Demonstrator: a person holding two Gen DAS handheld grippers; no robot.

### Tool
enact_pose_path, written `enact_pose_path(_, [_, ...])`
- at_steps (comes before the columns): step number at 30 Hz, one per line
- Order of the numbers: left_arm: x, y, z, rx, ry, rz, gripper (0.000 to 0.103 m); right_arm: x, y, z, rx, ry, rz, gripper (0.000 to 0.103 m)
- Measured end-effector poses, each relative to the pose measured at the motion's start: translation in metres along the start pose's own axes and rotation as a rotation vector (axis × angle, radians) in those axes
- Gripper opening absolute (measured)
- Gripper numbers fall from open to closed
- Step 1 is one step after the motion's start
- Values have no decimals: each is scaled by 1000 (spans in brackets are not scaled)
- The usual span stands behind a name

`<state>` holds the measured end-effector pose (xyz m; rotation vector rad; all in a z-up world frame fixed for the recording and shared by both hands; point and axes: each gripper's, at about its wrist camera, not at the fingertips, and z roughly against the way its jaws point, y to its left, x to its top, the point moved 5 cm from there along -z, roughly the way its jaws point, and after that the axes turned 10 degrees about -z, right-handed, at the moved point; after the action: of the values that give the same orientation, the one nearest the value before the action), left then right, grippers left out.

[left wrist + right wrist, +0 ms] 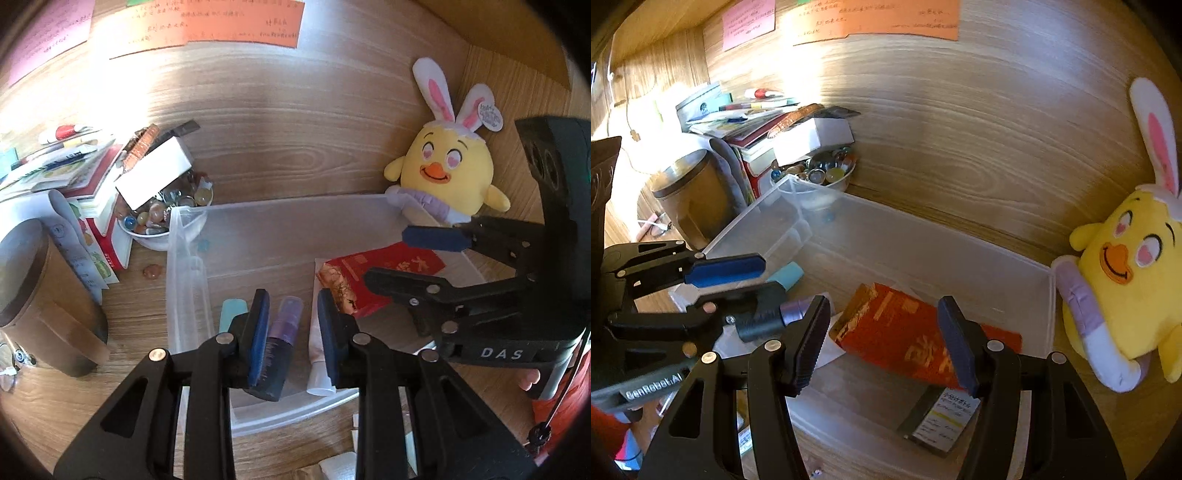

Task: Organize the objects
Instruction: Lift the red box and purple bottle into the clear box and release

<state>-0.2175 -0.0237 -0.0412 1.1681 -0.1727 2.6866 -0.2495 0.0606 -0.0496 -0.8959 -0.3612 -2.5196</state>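
We see the left tongs (295, 317) at bottom centre of the left view, over the bin (280, 210). A purple bottle (282, 325) stands against the left pad; a gap shows to the right pad, so we cannot tell whether it is gripped. The right view shows that bottle (794, 310) at the tip of the left tongs (768, 291).

The right tongs (882, 339) are apart with nothing between them, above a red packet (897, 332) lying in the bin (960, 258). A small labelled box (945, 421) lies lower right of it.

A white tube (317, 354) and teal item (231, 314) also lie inside. Outside on the desk (295, 147): a plush chick (447, 173) at right, a bowl of marbles (162, 218) at left.
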Motion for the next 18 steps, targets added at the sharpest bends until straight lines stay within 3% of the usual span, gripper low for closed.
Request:
enact_pose_path(7, [0,-2,20,1,-32,-10,28,-9,-9,27,-16,-47,-35,58])
enact_pose_path(18, [-19,-11,60,77,-83,-55,68,-37,-6,74,-15,-136,-59,70])
